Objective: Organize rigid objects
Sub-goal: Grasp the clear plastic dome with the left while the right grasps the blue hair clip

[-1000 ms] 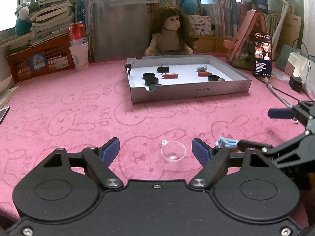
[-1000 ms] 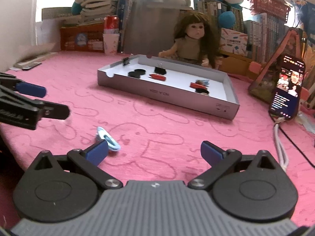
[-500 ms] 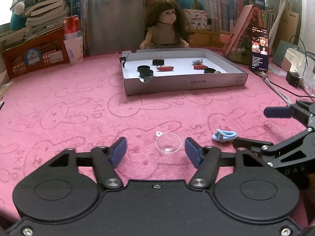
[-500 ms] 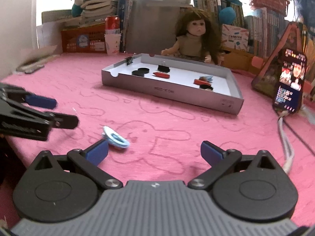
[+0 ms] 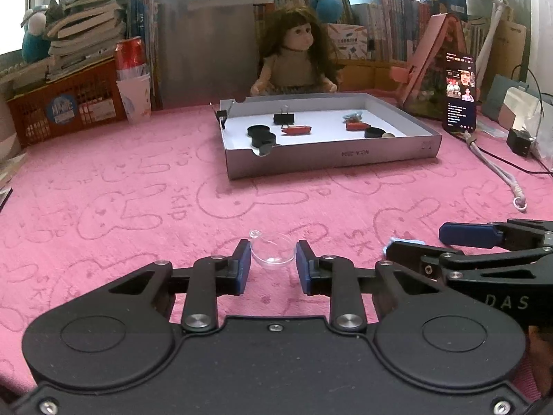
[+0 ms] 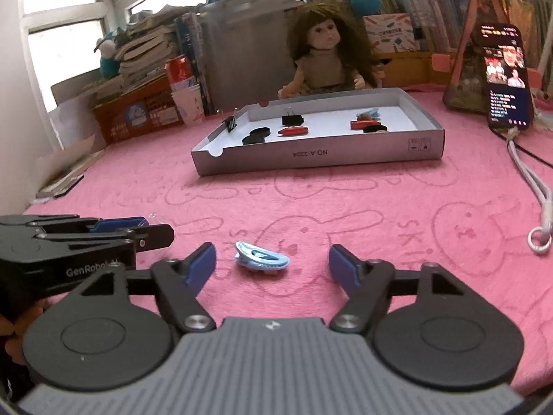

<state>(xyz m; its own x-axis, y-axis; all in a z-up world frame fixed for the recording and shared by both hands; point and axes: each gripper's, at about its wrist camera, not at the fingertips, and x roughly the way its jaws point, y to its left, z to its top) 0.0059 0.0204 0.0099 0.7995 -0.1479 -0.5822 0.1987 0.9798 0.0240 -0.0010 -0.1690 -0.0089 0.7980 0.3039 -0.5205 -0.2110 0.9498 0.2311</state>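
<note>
Left wrist view: left gripper (image 5: 270,263) clamped on a clear plastic dome (image 5: 273,251) low over the near pink tabletop (image 5: 138,200), gray tray (image 5: 331,157) beyond. Right wrist view: right gripper (image 6: 271,262) closing, pads apart, around a blue clip (image 6: 261,260) lying between them.

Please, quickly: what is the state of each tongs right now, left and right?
Left tongs: closed on the clear plastic cup.
Right tongs: open and closing; the blue clip lies between the fingers, not yet touched.
</note>
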